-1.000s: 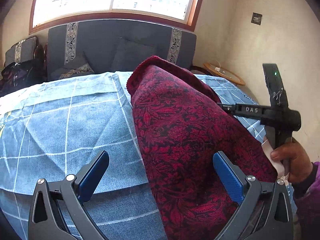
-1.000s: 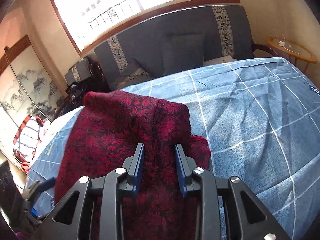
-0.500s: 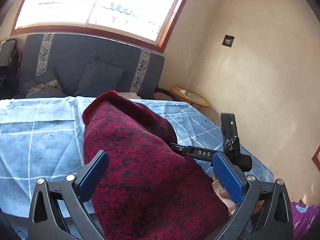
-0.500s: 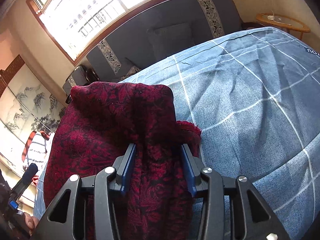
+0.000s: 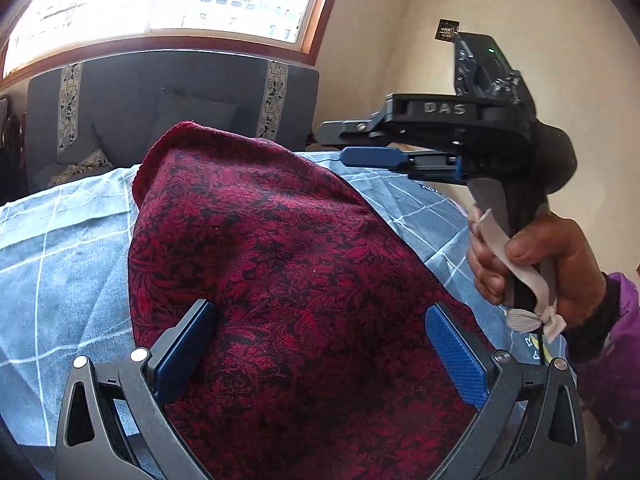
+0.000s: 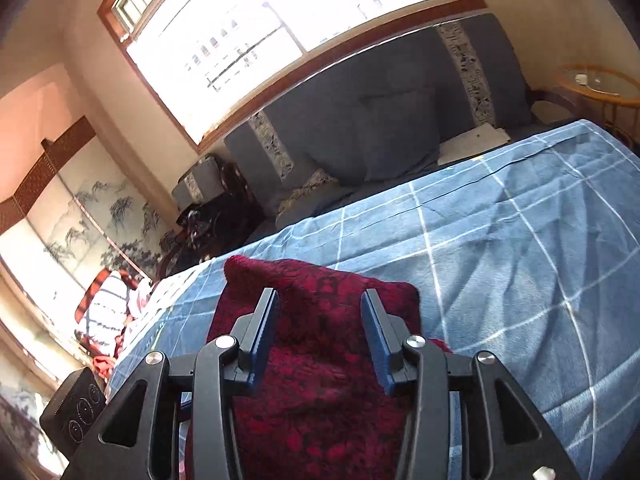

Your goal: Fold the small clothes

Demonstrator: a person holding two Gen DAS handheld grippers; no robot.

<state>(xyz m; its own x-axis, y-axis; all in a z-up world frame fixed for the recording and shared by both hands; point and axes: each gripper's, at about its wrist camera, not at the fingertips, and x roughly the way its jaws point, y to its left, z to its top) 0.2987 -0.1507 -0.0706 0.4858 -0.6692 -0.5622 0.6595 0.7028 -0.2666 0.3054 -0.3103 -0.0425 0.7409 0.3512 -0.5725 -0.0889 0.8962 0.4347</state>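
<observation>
A dark red patterned garment point(image 5: 280, 272) lies folded on the blue checked bedspread point(image 5: 56, 248). My left gripper point(image 5: 320, 352) is open, its blue pads on either side of the garment's near end. My right gripper point(image 6: 320, 340) is open and lifted above the garment point(image 6: 320, 392); nothing is between its pads. In the left wrist view the right gripper point(image 5: 372, 156) hovers at the upper right, held by a hand point(image 5: 532, 264).
A grey sofa point(image 6: 380, 128) with cushions stands behind the bed under a bright window. A round side table point(image 6: 600, 88) is at the far right. More clothes point(image 6: 108, 312) lie at the left bed edge.
My right gripper has opened wider, let go of the red garment and risen above it. My left gripper stays open around the garment's near end.
</observation>
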